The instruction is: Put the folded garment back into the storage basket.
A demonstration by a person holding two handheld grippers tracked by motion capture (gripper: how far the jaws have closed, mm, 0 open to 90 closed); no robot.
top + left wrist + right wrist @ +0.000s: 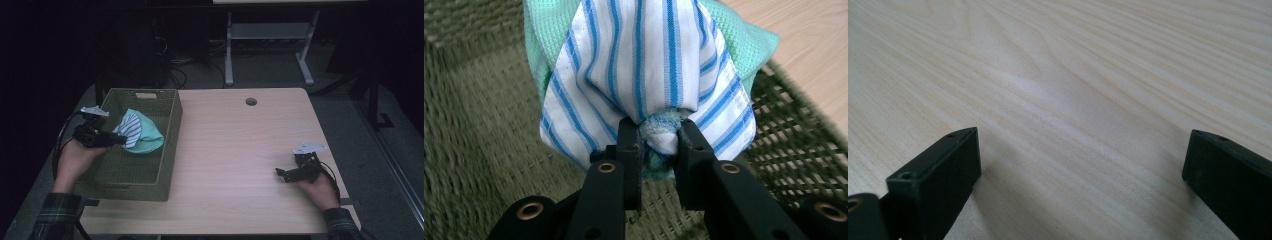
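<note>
The left gripper (659, 145) pinches a bunched corner of the striped cloth (644, 65) over the green basket (165, 165). The cloth looks soft, light and floppy, so a bunched bit is a good place to hold. The right gripper (1080, 165) rests wide apart on the table (240, 150), holding nothing

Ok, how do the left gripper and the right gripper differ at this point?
The left gripper is shut on a bunched cloth, white with blue stripes and green; the right gripper stands wide open with nothing between its jaws. The left gripper is over the woven green basket, while the right gripper sits low over the bare wooden table. Both have black jaws and are hand-held.
</note>
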